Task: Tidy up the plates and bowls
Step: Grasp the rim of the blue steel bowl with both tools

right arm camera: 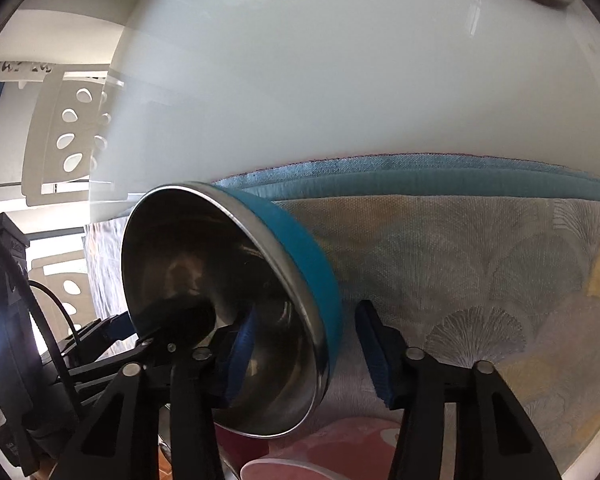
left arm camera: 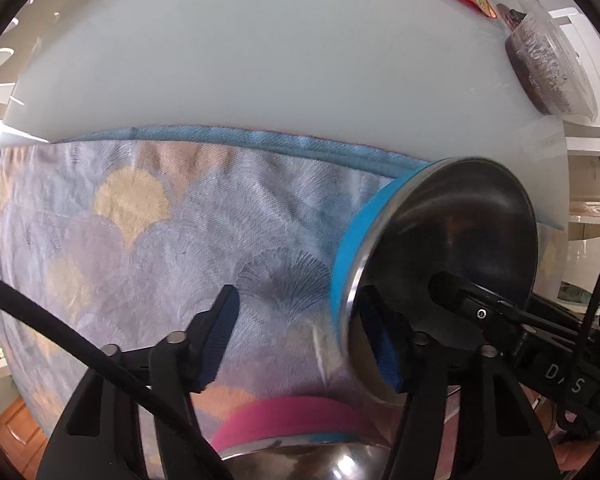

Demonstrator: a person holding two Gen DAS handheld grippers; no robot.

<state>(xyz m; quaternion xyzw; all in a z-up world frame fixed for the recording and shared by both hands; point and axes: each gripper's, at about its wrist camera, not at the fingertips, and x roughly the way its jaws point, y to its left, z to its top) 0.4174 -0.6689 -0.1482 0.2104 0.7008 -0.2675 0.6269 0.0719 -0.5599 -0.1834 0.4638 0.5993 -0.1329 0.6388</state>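
Glossy metal bowl (left arm camera: 452, 240), apparently woven cloth (left arm camera: 160, 240)

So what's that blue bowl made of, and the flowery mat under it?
The blue bowl looks like polished steel inside, since it mirrors the room and the gripper. Its blue outside is dull, maybe plastic or paint; I can't tell which. The mat looks like woven cloth: threads show, and its blue edge is stitched. The table looks like smooth, glossy white glass or plastic.

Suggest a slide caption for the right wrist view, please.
Both grippers straddle the rim of a tilted blue steel bowl above a patterned cloth on a white table.
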